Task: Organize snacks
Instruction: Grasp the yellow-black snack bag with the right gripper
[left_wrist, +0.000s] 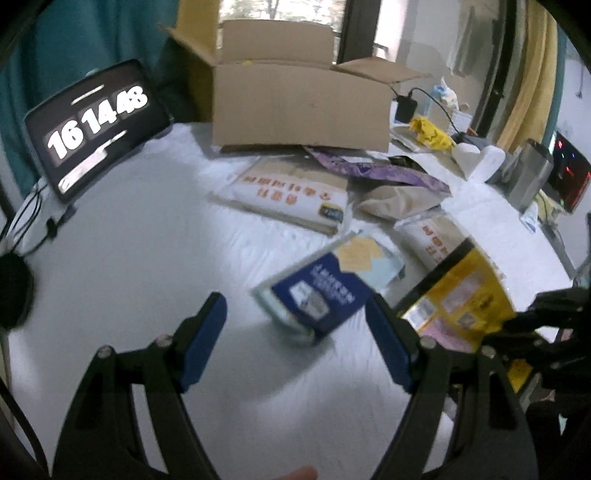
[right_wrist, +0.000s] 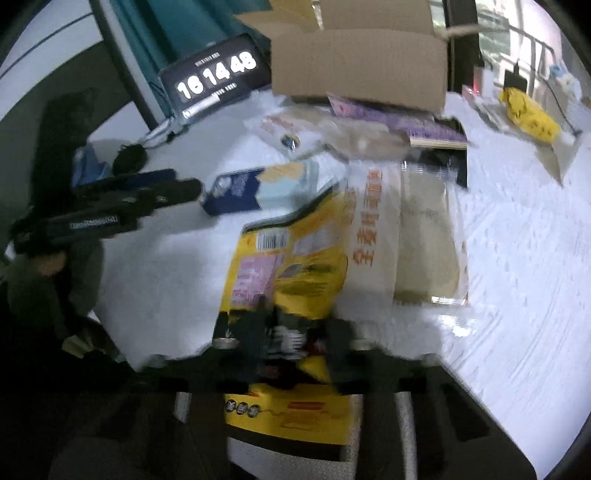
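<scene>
We have our right claw (right_wrist: 291, 339) clamped on the bottom edge of the yellow snack bag (right_wrist: 291, 258), which hangs out ahead of it over the white table (right_wrist: 517, 277). Our left claw (left_wrist: 295, 332) is spread wide and holds nothing; it is aimed at the blue packet (left_wrist: 321, 291), which lies flat on the table just in front of its fingers.

The cardboard box (left_wrist: 301, 107) stands open at the far end of the table, well apart from both claws, and we judge it to be where the snacks go.

The main risk is the yellow bag. We grip it only by a thin edge, so a quick swing toward the box could let it slide out or fold.

It also overlaps the beige bag with orange lettering (right_wrist: 388, 236), so it may drag that bag along.

The blue packet is flat and thin; closing on it from above could push it away instead of catching it.

Our two claws are close together, so they could knock each other. Both views are blurred, so fine contact is hard to tell.
</scene>
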